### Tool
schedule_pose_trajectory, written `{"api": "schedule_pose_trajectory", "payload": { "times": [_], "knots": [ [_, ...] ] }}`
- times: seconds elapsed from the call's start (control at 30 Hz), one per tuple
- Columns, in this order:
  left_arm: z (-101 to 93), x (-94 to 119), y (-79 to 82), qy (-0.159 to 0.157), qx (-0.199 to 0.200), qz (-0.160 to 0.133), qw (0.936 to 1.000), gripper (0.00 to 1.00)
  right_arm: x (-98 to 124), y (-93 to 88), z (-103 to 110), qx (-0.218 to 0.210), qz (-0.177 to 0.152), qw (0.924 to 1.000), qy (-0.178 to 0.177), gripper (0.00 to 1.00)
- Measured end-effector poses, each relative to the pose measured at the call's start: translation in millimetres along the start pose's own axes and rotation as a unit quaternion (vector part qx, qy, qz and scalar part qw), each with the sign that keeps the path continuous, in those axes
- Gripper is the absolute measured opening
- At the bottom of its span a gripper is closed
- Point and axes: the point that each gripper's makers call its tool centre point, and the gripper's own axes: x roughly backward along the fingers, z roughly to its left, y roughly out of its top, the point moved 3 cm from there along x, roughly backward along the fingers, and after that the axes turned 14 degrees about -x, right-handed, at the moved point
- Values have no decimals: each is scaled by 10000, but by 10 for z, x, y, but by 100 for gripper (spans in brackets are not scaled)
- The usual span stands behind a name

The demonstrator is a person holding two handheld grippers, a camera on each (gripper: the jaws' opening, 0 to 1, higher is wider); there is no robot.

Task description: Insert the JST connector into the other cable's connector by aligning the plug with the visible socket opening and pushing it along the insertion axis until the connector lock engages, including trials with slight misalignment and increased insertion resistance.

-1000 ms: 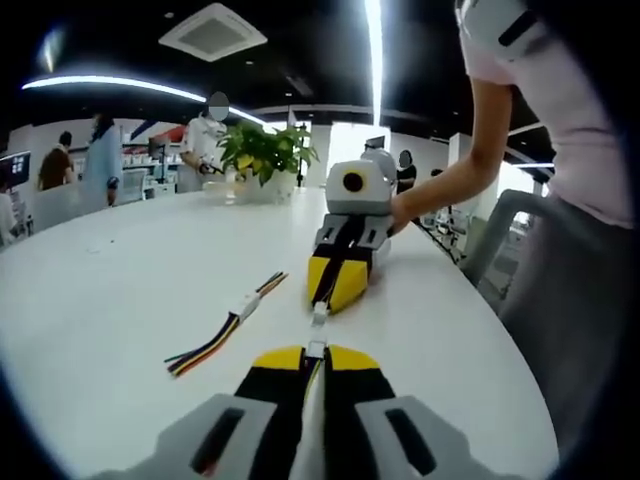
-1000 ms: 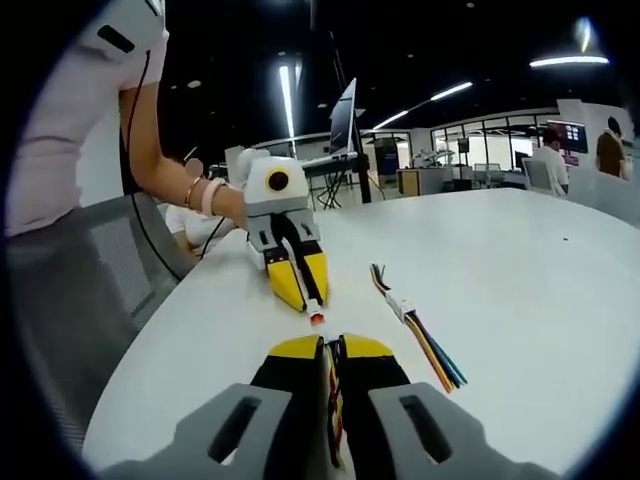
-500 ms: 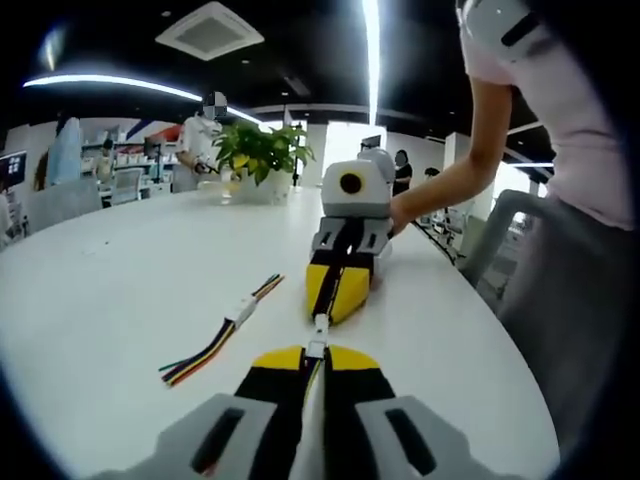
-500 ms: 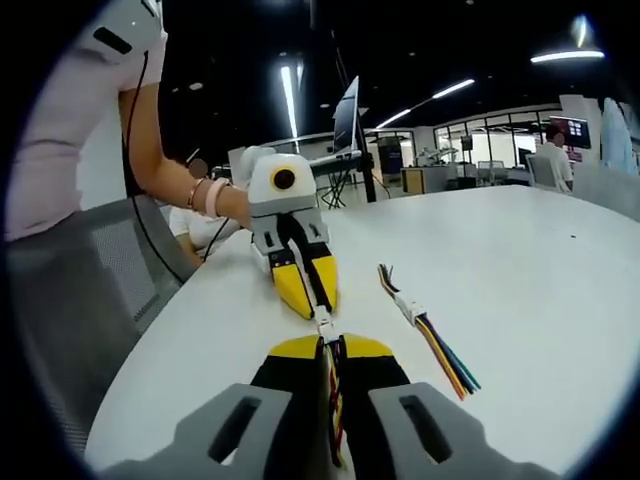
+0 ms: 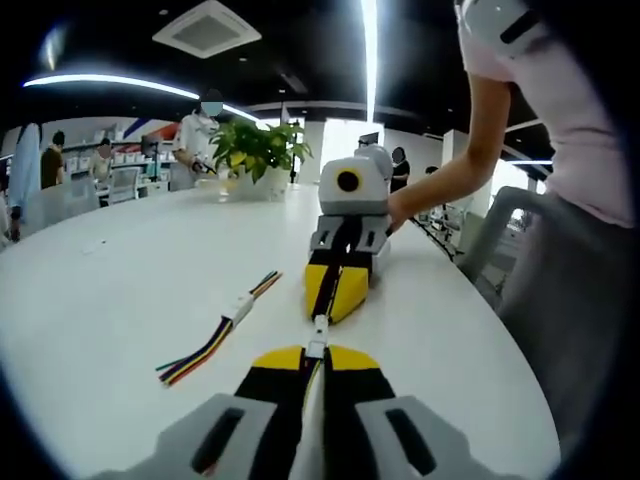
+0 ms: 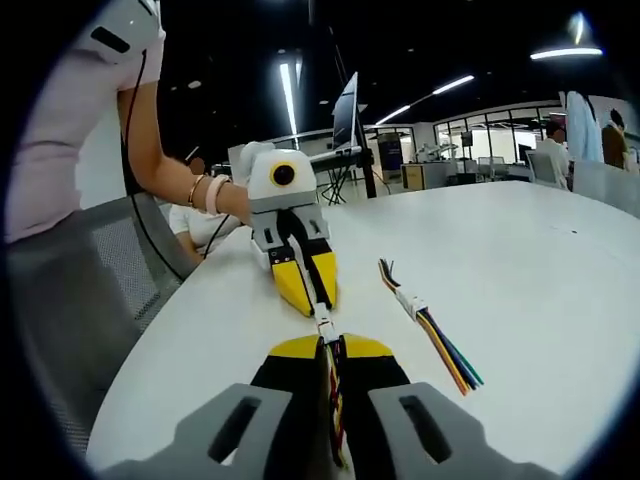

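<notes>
Connectors (image 5: 317, 336) — now joined, gap gone

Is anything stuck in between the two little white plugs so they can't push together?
Nothing visible is in the way. The left gripper and the right gripper point tip to tip, and the white connectors already meet between them. The spare cable lies off to the side on the white table.
</notes>
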Motion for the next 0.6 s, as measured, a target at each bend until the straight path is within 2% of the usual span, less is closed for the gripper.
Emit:
{"api": "schedule_pose_trajectory", "payload": {
  "times": [0.4, 0.6],
  "knots": [
    [-17, 4, 11, -46, -132, 88, 9999, 0, 12, 5, -27, -178, 26, 9998, -68, 3],
    [20, 0, 20, 30, -124, 104, 9999, 0, 6, 6, -28, -204, 65, 9997, -89, 3]
  ]
}}
